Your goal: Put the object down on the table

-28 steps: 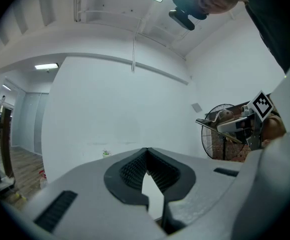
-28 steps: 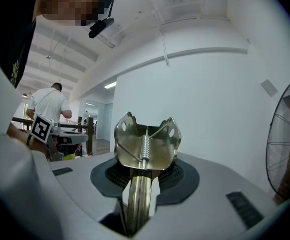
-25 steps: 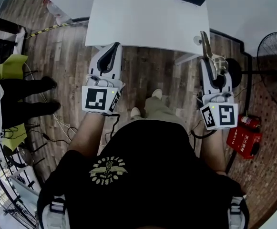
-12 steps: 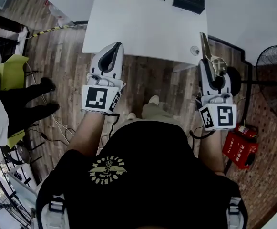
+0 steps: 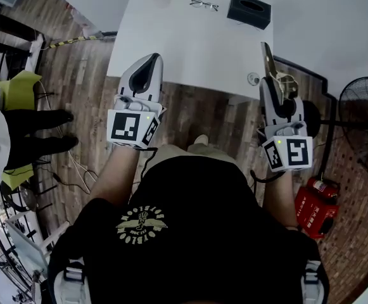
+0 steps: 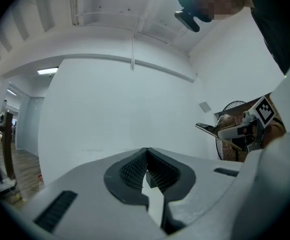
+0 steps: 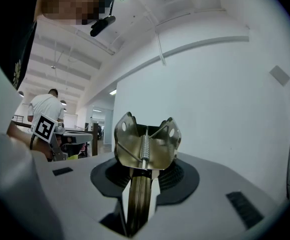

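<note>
While the right gripper (image 5: 271,81) clamps a spring-hinged metal tool (image 5: 268,57) near the white table (image 5: 190,43), lowering and releasing it are not yet done. The left gripper (image 5: 149,65) is closed and empty.

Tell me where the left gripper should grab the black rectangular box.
Probably best from above: grip the black rectangular box across its narrower width, on the long side walls. It sits flat on the white table, slot up. The shut left gripper must open first.
</note>
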### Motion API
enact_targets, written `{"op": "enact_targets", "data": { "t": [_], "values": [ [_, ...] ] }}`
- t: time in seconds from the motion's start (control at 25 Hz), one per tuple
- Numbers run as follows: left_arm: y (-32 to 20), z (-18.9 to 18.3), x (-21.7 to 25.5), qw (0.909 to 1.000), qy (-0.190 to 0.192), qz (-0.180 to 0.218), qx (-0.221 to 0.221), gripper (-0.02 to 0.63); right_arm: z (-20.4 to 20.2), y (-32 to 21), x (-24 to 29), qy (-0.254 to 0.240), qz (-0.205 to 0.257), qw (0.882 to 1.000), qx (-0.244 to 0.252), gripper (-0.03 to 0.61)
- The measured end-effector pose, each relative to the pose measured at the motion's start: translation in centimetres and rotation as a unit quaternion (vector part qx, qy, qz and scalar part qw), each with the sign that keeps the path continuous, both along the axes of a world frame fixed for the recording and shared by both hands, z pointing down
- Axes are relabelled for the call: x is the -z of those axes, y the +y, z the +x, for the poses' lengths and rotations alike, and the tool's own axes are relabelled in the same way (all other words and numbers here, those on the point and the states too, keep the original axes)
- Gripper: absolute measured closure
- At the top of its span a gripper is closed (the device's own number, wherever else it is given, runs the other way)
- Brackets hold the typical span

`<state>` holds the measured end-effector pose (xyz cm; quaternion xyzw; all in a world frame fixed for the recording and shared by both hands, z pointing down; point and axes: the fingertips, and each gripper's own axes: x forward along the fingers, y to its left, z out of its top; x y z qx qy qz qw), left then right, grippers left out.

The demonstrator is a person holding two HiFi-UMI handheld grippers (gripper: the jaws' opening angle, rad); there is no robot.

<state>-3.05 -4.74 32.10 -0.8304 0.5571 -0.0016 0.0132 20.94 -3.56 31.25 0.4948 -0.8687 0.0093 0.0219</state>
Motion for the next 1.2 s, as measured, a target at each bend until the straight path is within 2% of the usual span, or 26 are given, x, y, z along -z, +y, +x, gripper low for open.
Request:
{"op": "enact_targets", "data": {
  "t": [0.16,0.36,0.8,1.2],
  "values": [
    [-0.2,0.5,0.5,0.9999,-0.013,0.001,0.003,0.607,0.4,-0.5,0.0,-0.009,-0.001,1.000,0.008,0.462],
    [-0.6,0.1,0.3,0.9999,-0.008,-0.006,0.013,0.607,0.8,-1.0,-0.5,-0.017,-0.004,1.000,0.009,0.462],
    [-3.1,1.7,1.1,0.9998,-0.011,0.010,-0.013,0.607,0.5,-2.0,-0.4,-0.018,0.000,1.000,0.004,0.462],
    [-5.9,0.6,0.6,0.9998,-0.012,0.001,-0.017,0.607,-0.7,-4.5,-0.1,-0.012,-0.001,1.000,0.002,0.462]
  ]
}}
